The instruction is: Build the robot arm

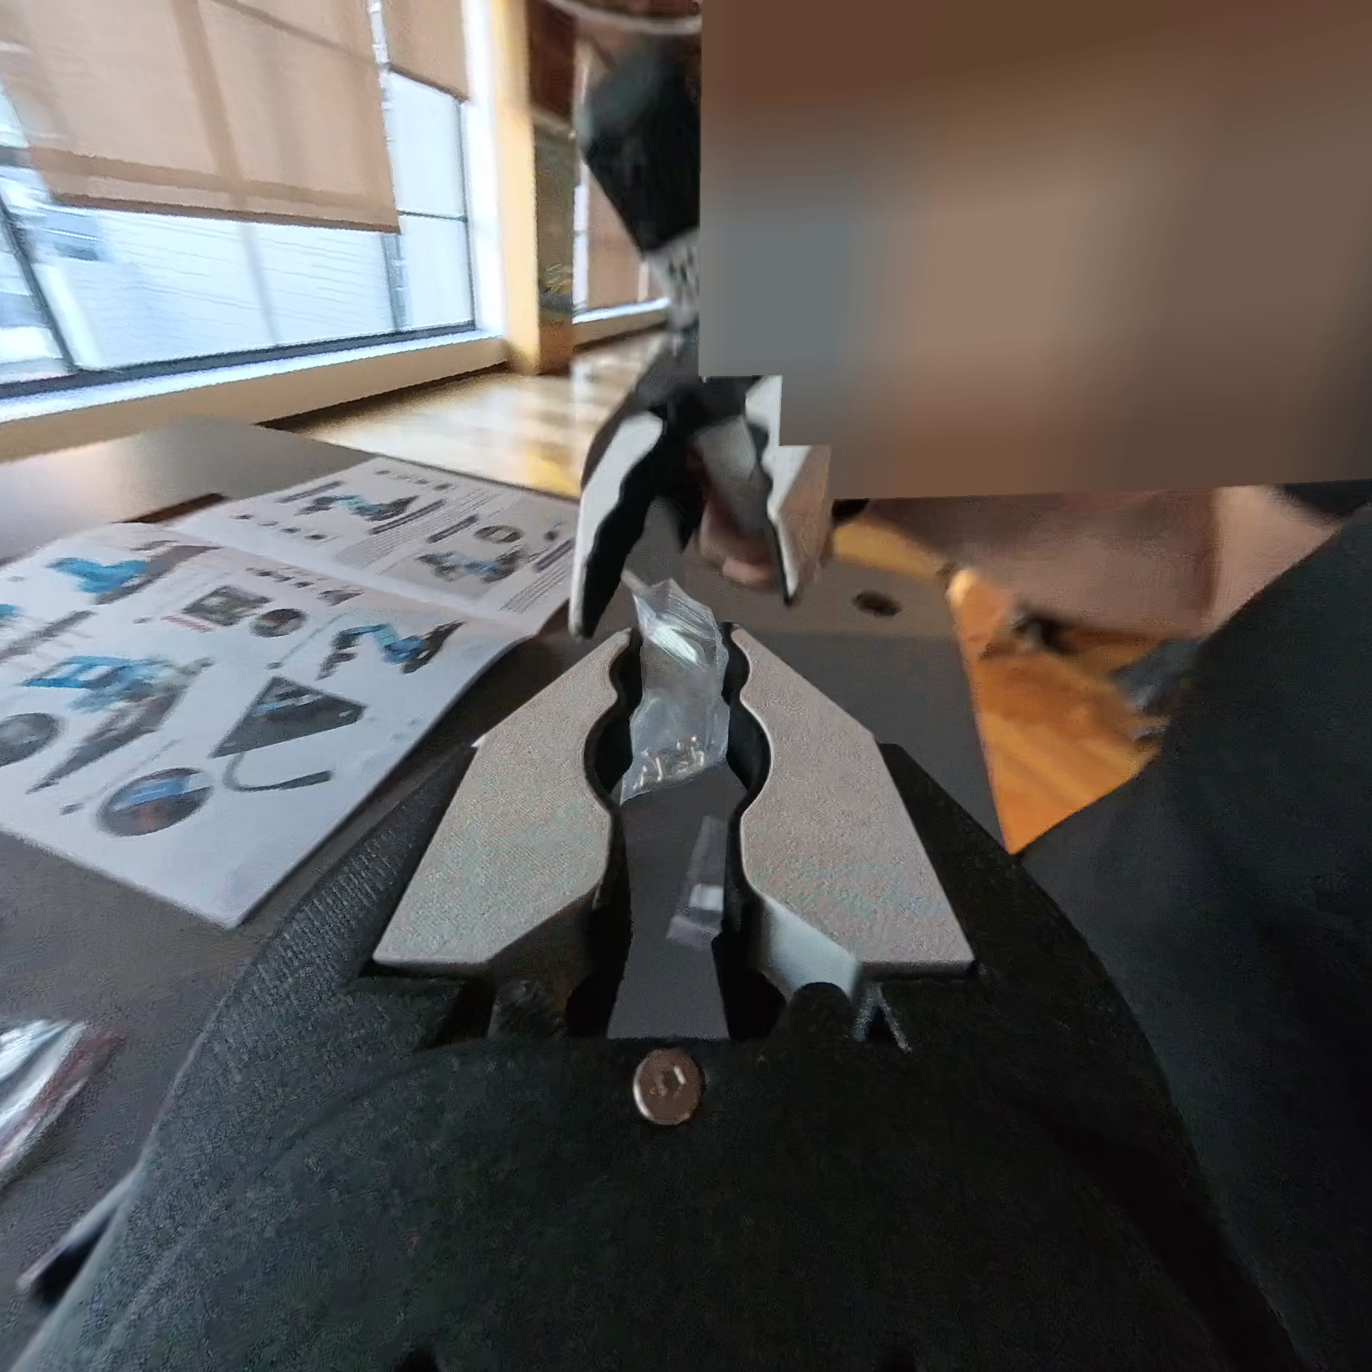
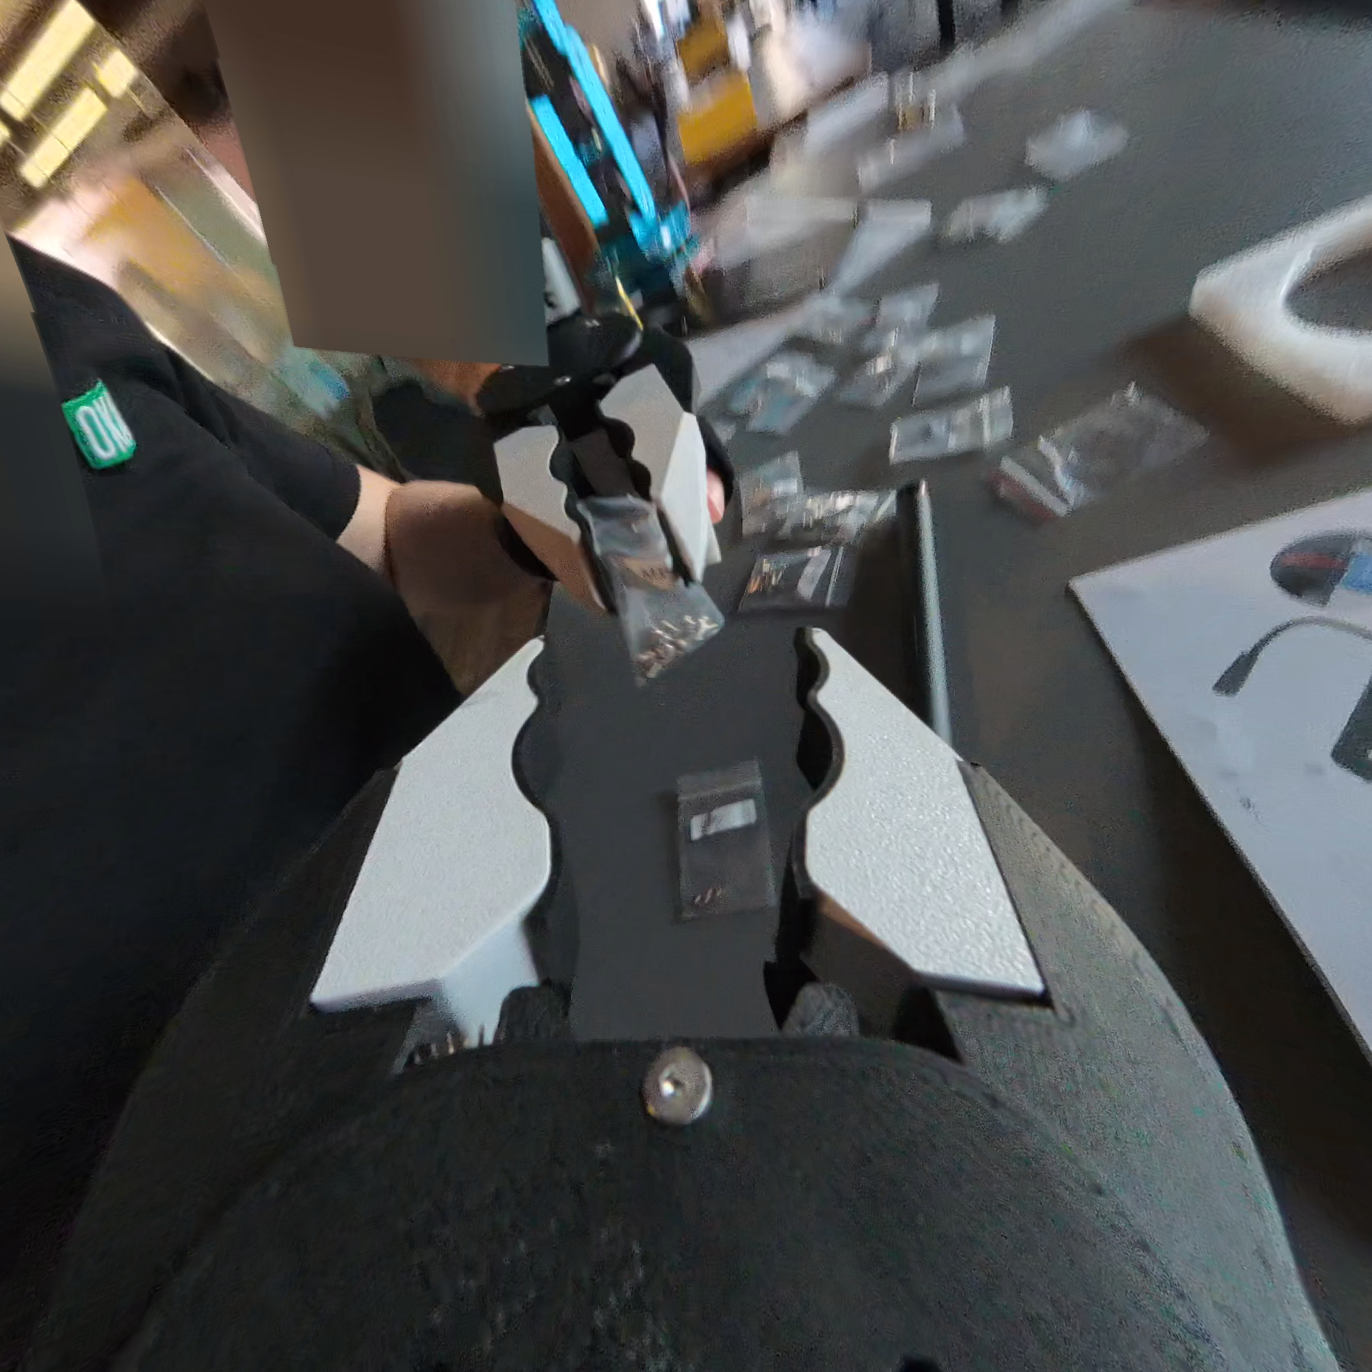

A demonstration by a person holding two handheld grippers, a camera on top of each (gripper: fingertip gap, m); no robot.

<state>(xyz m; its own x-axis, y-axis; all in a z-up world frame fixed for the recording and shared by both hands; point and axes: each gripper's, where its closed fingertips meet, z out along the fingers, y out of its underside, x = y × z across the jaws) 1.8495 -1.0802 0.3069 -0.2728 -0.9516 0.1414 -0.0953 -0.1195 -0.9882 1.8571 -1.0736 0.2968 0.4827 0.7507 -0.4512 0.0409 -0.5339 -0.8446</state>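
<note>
Now our left gripper (image 1: 679,638) pinches a small clear plastic bag of tiny metal screws (image 1: 677,705) above the dark table (image 1: 854,668); our right gripper (image 2: 668,646) hangs wide open, empty. Light, crinkly, probably slippery — grip the upper edge.

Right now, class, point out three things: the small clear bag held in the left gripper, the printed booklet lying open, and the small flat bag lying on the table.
small clear bag (image 1: 679,698): left wrist view, crinkled middle between the fingers.
printed booklet (image 1: 223,668): left wrist view, near page.
flat bag (image 2: 724,839): right wrist view, its centre.
</note>
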